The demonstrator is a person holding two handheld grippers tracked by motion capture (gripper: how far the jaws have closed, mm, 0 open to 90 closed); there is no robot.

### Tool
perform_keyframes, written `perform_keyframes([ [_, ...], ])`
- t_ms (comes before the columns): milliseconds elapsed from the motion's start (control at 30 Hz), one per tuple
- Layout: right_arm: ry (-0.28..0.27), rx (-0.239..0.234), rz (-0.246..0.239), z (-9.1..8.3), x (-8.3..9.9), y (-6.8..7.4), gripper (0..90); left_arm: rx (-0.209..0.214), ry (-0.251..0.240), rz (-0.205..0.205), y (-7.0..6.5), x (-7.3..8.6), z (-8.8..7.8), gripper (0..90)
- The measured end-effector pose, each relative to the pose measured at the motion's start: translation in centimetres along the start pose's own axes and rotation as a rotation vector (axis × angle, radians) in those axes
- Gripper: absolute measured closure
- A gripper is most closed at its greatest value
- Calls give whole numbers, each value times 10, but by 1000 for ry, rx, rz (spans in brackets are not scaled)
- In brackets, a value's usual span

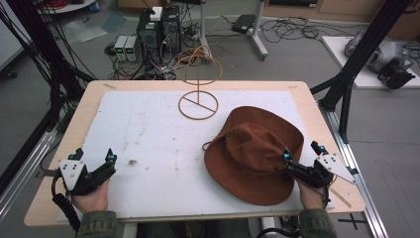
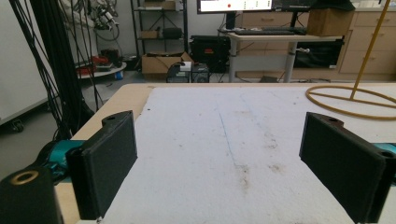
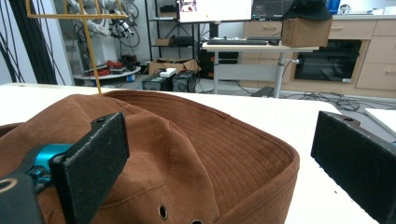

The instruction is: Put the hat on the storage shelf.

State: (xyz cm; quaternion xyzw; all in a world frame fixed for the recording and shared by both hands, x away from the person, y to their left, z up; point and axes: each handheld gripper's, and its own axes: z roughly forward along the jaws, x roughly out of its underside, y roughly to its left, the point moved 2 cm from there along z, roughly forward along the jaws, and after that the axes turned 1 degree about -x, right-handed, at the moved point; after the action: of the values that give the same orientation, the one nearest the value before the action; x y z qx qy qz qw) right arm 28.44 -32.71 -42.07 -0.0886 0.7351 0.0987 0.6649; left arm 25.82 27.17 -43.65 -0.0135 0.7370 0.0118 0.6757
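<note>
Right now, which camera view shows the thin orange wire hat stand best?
The high view: the thin orange wire hat stand shows whole, ring base to looped top. The left gripper view catches part of base and stem; the right gripper view catches stem and a top bar.

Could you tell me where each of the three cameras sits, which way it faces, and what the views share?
High view: above the person's side, looking forward and down on the table; both hands, left gripper and right gripper show.
Left gripper view: low over the white mat, facing the stand between open jaws.
Right gripper view: at the brown hat, its brim between open jaws.
Shared: all three show the stand; the high and right gripper views show the hat.
</note>
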Motion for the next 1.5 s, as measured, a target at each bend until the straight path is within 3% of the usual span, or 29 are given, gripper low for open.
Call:
perform_keyframes([
  [1033, 2, 5, 9, -2, -1, -5, 34, 7, 4, -7, -1, 1, 2, 114],
  [1500, 51, -94, -20, 8, -8, -2, 33, 11, 8, -9, -1, 2, 2, 114],
])
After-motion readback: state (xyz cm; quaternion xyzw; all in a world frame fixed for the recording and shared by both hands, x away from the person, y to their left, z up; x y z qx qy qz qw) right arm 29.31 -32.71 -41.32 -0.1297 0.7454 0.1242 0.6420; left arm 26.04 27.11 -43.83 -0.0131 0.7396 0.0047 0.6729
